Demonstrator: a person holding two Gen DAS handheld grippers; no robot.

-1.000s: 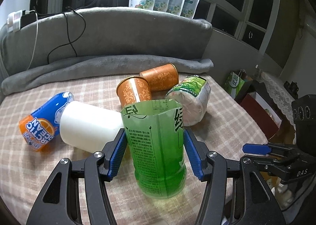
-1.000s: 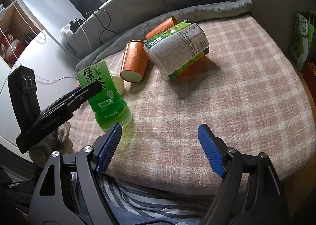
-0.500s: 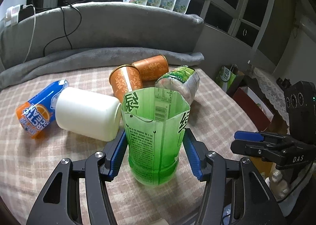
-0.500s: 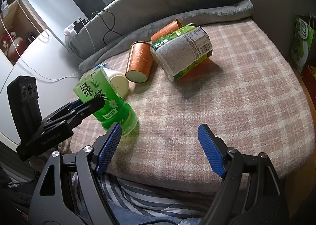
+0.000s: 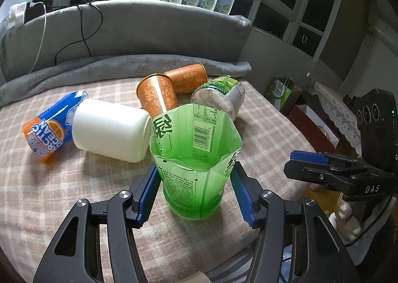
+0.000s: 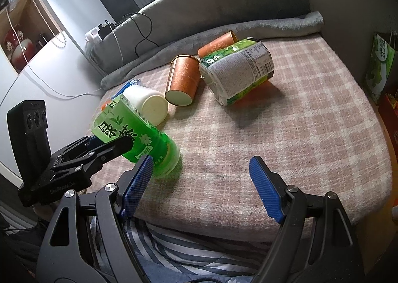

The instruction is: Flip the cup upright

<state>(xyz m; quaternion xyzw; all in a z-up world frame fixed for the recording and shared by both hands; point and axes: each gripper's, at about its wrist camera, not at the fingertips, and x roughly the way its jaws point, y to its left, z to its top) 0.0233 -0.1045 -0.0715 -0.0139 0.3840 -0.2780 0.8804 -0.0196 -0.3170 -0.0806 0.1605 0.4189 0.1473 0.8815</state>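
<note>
A green cut-bottle cup (image 5: 196, 158) with Chinese print is held between the blue pads of my left gripper (image 5: 196, 191), open end up, base near the checked bed cover. In the right wrist view the cup (image 6: 134, 139) leans toward the left gripper (image 6: 94, 153), base touching the cover. My right gripper (image 6: 199, 188) is open and empty over the front edge of the bed; it also shows in the left wrist view (image 5: 323, 166).
Lying on the cover: a white cup (image 5: 112, 131), a blue-orange can cup (image 5: 49, 126), two orange paper cups (image 5: 159, 94), a green-labelled cup (image 6: 238, 71). Grey blanket roll (image 5: 124, 66) at the back. Bed edge drops off at the right.
The left gripper has tilted back and lifted its view, leaning the green cup toward it; the cup's inside now shows. The right gripper has stayed open and drifted slightly.
</note>
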